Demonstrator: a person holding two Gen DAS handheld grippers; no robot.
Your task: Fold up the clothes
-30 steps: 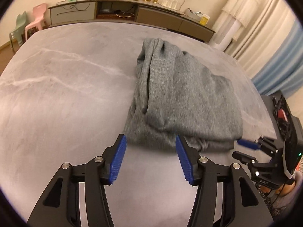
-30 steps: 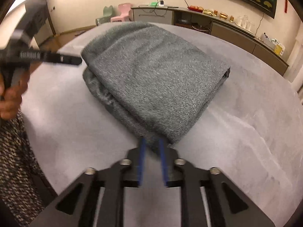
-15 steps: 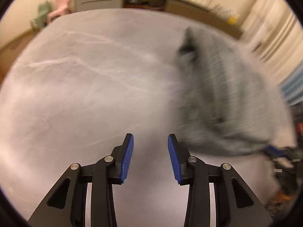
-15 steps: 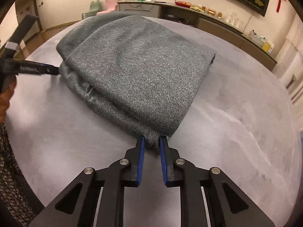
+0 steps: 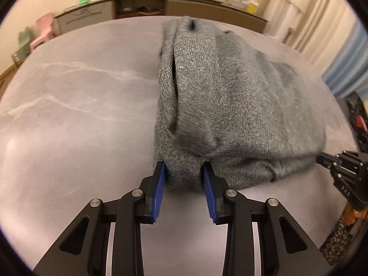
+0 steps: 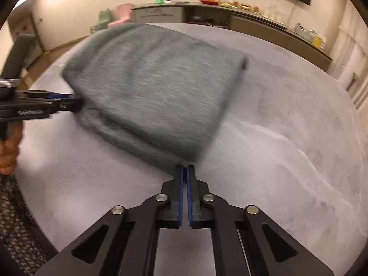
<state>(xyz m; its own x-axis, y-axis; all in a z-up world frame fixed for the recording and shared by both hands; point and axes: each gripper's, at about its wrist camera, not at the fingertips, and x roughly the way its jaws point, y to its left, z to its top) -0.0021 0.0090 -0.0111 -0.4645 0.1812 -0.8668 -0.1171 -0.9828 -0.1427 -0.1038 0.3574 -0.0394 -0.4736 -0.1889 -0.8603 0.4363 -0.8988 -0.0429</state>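
Two grippers meet one grey garment (image 5: 241,105) bunched on the grey marbled counter (image 5: 76,105). Left gripper (image 5: 184,172): fingers closing around the garment's near-left corner, cloth between them. Right gripper (image 6: 184,172): fingers together, clamped on the near-right corner's edge.
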